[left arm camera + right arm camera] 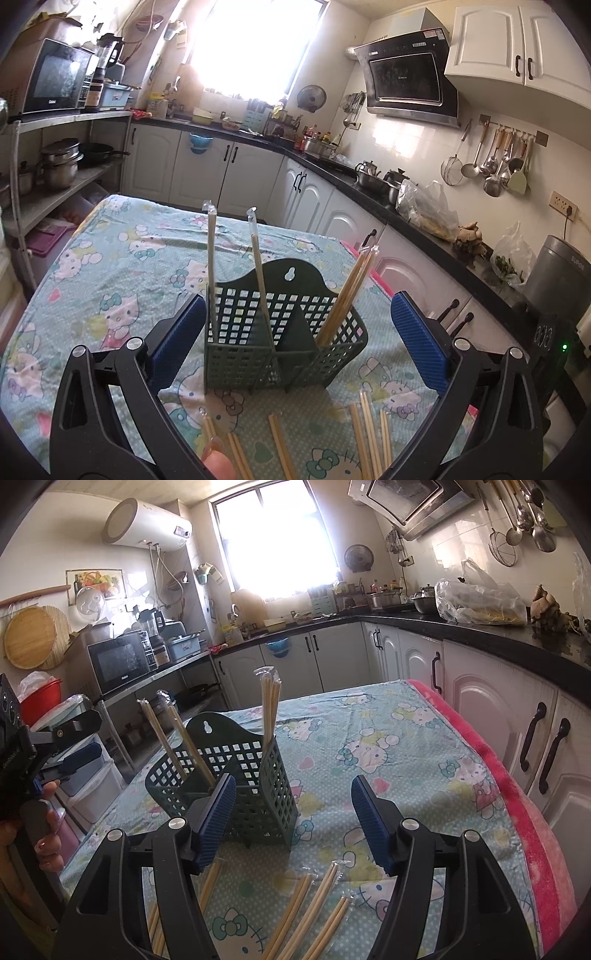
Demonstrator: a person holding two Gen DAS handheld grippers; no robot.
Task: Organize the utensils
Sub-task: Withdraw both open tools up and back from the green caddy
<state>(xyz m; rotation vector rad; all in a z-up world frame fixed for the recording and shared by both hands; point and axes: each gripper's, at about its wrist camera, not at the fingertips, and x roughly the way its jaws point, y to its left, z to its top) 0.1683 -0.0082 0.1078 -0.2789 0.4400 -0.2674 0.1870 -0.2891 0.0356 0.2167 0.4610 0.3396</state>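
I see the dark green perforated plastic utensil basket (284, 332) standing upright on the bench (110, 266) with its cartoon-cat cloth. Three wrapped bamboo chopstick pairs (347, 291) stand tilted in its compartments. More wrapped chopsticks (306, 908) lie flat on the cloth just in front of the basket. My left gripper (295, 339) is spread wide, flanking the basket, holding nothing. My right gripper (293, 823) is also apart and empty, beside the basket.

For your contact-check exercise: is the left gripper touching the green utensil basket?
Apart. The left wrist view shows the left gripper open, with patterned tablecloth visible between each blue pad and the green utensil basket.
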